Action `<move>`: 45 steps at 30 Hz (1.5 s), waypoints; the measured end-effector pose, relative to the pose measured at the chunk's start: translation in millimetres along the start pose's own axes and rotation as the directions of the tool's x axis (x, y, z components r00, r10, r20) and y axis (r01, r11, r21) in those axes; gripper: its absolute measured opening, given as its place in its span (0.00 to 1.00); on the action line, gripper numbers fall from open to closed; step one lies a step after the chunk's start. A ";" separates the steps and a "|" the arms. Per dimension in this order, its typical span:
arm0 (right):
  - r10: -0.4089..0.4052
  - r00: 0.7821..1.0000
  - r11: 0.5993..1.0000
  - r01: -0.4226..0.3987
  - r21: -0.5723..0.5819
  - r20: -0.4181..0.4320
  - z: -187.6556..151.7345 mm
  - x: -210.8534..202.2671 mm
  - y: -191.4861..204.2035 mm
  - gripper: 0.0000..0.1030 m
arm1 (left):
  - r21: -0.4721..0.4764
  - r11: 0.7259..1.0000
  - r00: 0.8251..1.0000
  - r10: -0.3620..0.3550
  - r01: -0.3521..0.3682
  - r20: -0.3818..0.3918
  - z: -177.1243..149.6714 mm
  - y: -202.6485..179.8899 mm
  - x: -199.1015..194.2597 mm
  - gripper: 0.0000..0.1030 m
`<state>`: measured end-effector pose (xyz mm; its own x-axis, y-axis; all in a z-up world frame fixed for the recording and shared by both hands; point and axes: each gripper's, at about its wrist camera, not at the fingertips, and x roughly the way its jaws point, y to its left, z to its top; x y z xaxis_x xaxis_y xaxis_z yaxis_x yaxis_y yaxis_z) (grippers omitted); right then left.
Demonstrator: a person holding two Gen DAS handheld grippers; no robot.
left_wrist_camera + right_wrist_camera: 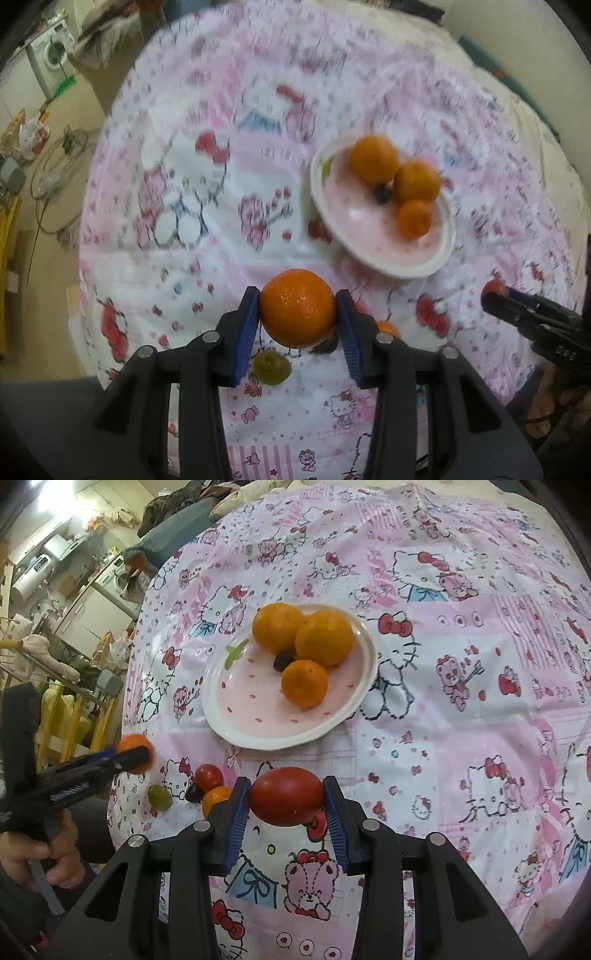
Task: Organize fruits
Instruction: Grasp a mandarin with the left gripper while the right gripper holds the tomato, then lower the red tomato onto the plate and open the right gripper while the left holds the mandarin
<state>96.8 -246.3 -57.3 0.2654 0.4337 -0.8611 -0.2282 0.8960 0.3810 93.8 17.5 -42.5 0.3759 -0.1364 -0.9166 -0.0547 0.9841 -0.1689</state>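
Near plate (236,734) front rim: L claw (297,314) grips orange (297,312), R claw (286,797) tomato (286,795)

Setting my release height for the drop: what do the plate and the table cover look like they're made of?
The plate looks like glazed ceramic, possibly melamine: glossy white rim, pink speckled centre, bright highlights. The table cover looks like thin plastic or vinyl sheet: printed cartoon pattern, shiny glare patches, creases near the plate. Neither looks padded, so the orange in the left gripper would land on something hard.
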 end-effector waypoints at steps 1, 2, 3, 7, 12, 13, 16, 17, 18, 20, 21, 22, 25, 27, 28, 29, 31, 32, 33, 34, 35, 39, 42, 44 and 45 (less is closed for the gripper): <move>0.003 1.000 1.000 -0.003 0.008 0.009 0.7 -3.6 -1.9 0.40 | -0.001 1.000 1.000 -0.002 0.002 0.016 3.6 -0.6 -5.5 0.36; 0.010 1.000 1.000 -0.010 0.018 0.018 1.9 -7.7 -4.5 0.40 | -0.005 1.000 0.999 -0.008 0.008 0.031 7.0 1.5 -12.4 0.36; 0.012 0.999 1.000 -0.013 0.026 0.030 3.4 -12.5 -7.6 0.40 | -0.007 1.000 0.999 -0.012 0.012 0.038 9.5 1.8 -16.0 0.36; -0.009 0.998 0.999 0.006 0.044 0.068 10.3 -24.6 -17.6 0.40 | 0.006 1.000 0.999 -0.017 0.016 0.052 23.1 -1.8 -21.5 0.36; -0.022 0.992 0.998 0.016 0.057 0.121 29.9 -37.2 -30.6 0.40 | 0.056 0.998 0.999 -0.006 0.003 0.053 43.3 -13.0 -14.2 0.36; -0.029 0.991 0.998 0.023 0.054 0.128 34.0 -38.4 -32.0 0.40 | 0.065 0.998 0.999 -0.007 0.003 0.052 48.5 -15.2 -11.0 0.36; -0.038 0.988 0.998 0.031 0.050 0.150 50.0 -38.4 -38.3 0.40 | 0.084 0.996 0.999 -0.001 -0.003 0.049 63.8 -21.3 0.7 0.36; -0.036 0.988 0.998 0.029 0.053 0.152 54.4 -36.8 -40.5 0.40 | 0.085 0.996 0.999 -0.003 -0.001 0.045 67.3 -22.5 4.7 0.36; -0.033 0.988 0.998 0.025 0.054 0.151 59.7 -33.2 -42.8 0.40 | 0.087 0.996 0.999 -0.005 0.001 0.038 71.5 -24.4 9.6 0.36; -0.028 0.990 0.998 0.021 0.055 0.139 65.8 -26.4 -45.5 0.40 | 0.095 0.996 0.999 -0.003 0.000 0.033 79.3 -29.2 20.2 0.36; -0.025 0.991 0.998 0.018 0.057 0.131 70.3 -21.1 -47.3 0.40 | 0.099 0.995 1.000 -0.002 -0.001 0.029 82.5 -31.6 26.1 0.36; -0.024 0.992 0.998 0.017 0.055 0.125 73.7 -16.8 -48.4 0.40 | 0.102 0.995 1.000 -0.004 0.002 0.024 84.6 -33.2 30.9 0.36; -0.017 0.994 0.999 0.011 0.049 0.112 83.3 -4.7 -51.0 0.40 | 0.103 0.994 1.000 -0.019 0.019 0.000 90.3 -38.1 50.9 0.36; -0.010 0.995 0.999 0.006 0.041 0.094 88.7 5.3 -51.4 0.40 | 0.108 0.993 0.999 -0.033 0.035 -0.020 92.6 -42.1 64.9 0.36; -0.011 0.996 0.999 0.008 0.037 0.084 90.4 9.5 -51.2 0.40 | 0.110 0.993 0.999 -0.037 0.040 -0.029 93.1 -43.9 69.9 0.36; -0.012 0.998 0.999 0.010 0.030 0.068 92.6 15.1 -50.9 0.40 | 0.112 0.993 0.998 -0.044 0.048 -0.042 93.9 -46.5 76.6 0.36; -0.008 0.999 1.000 0.008 0.009 0.034 96.5 27.9 -48.7 0.40 | 0.117 0.992 0.997 -0.045 0.052 -0.058 95.3 -50.6 86.2 0.36; -0.007 1.000 1.000 0.007 0.002 0.023 97.9 32.6 -47.9 0.40 | 0.118 0.992 0.997 -0.044 0.052 -0.065 96.1 -52.3 91.3 0.36; -0.004 1.000 1.000 0.004 -0.010 0.007 99.8 39.2 -46.4 0.40 | 0.117 0.992 0.996 -0.045 0.054 -0.072 97.1 -53.7 96.3 0.36; -0.001 1.000 1.000 0.001 -0.017 -0.004 101.1 43.7 -45.5 0.40 | 0.115 0.992 0.996 -0.046 0.055 -0.077 98.1 -54.5 99.6 0.36; 0.000 1.000 1.000 -0.001 -0.024 -0.017 102.2 49.1 -44.4 0.40 | 0.110 0.992 0.995 -0.049 0.058 -0.085 99.3 -55.0 103.9 0.36; -0.008 0.998 0.999 0.005 -0.039 -0.064 102.1 65.5 -42.2 0.40 | 0.110 0.992 0.993 -0.047 0.060 -0.110 102.3 -58.7 118.5 0.36; 0.003 0.996 0.999 -0.006 -0.033 -0.090 101.0 73.2 -44.1 0.40 | 0.127 0.991 0.992 -0.032 0.048 -0.124 102.6 -64.0 127.1 0.36; -0.001 0.995 1.000 -0.002 -0.029 -0.097 100.6 75.1 -45.7 0.41 | 0.125 0.991 0.991 -0.036 0.053 -0.130 102.5 -66.1 129.9 0.36; 0.005 0.995 1.000 -0.007 -0.024 -0.098 100.7 75.4 -46.3 0.41 | 0.123 0.991 0.991 -0.036 0.052 -0.130 102.4 -66.5 130.2 0.37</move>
<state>221.7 -245.5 -105.9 0.1710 0.4265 -0.8882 -0.2529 0.8903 0.3788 241.0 -54.1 -113.5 0.2547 -0.1852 -0.9491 0.0790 0.9822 -0.1705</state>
